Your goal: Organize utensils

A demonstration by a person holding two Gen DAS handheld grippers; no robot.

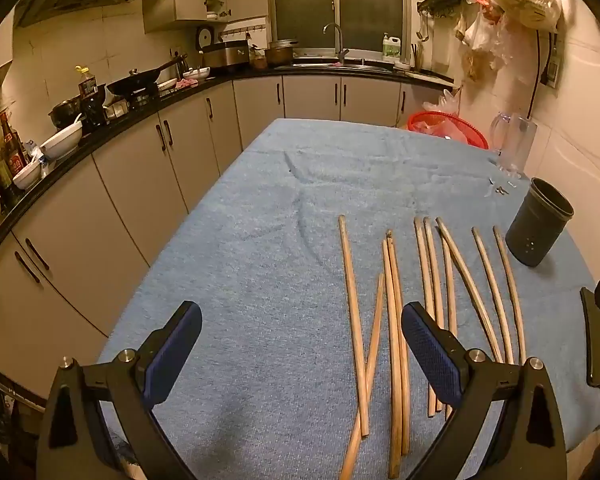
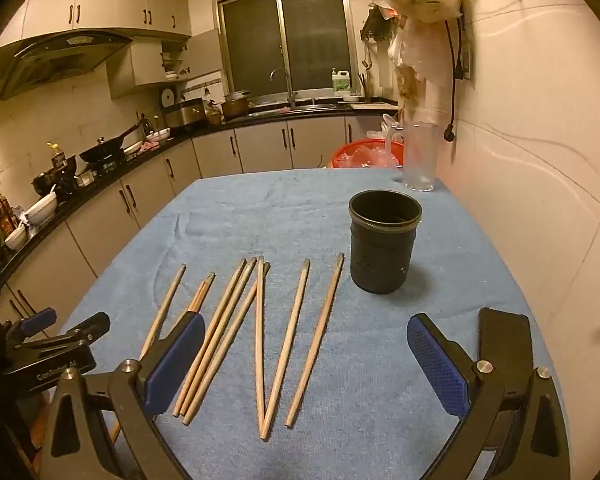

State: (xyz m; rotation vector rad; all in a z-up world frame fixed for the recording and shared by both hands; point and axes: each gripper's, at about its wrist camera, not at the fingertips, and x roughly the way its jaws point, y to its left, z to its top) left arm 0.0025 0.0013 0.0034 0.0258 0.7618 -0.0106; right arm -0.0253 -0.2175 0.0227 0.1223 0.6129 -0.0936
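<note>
Presently, both the left gripper [image 1: 300, 356] and the right gripper [image 2: 306, 364] were found spread wide and empty above the blue cloth [image 2: 380, 360]. Wooden chopsticks [image 2: 296, 344] were noted lying loose beside the upright black holder [image 2: 384, 248]; judged light, stiff and prone to rolling, best pinched mid-shaft

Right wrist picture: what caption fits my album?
Open right tool above wooden chopsticks beside an empty black cup.
</note>
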